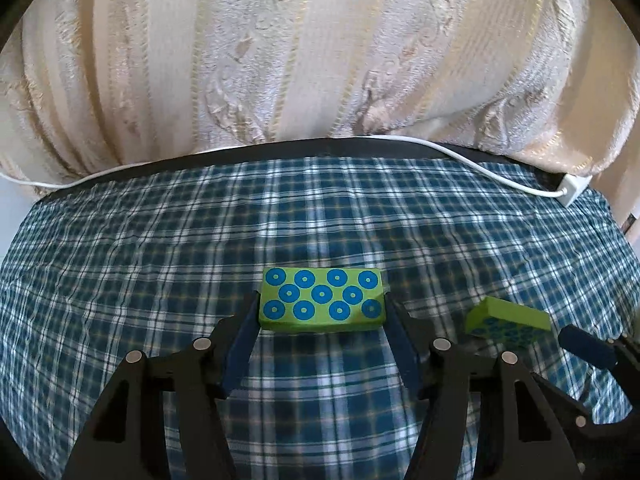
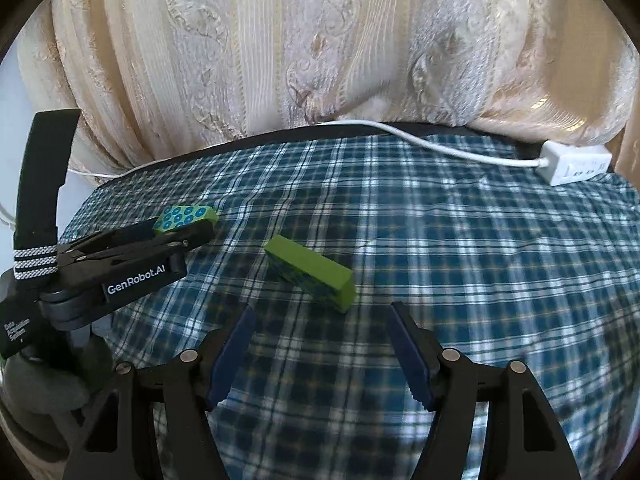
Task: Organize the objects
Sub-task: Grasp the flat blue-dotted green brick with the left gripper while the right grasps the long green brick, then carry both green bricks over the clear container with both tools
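- My left tool [image 1: 322,312] pinches the dotted green block [image 1: 322,299] by its ends above the plaid bench [image 1: 160,240]; a shallow grip could let it slip.
- My right tool [image 2: 320,322] hangs wide and empty near the second block [image 2: 310,274], which stands on edge; a nudge would topple it.

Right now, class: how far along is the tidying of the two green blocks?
Nothing looks sorted yet. In hand: the left gripper is shut on the flat dotted block. Left: the second block lies loose on the checked cloth, just ahead of the open right gripper.

Power strip [image 1: 573,190] cut by edge (far end); second block's [image 2: 310,274] pattern blurred.
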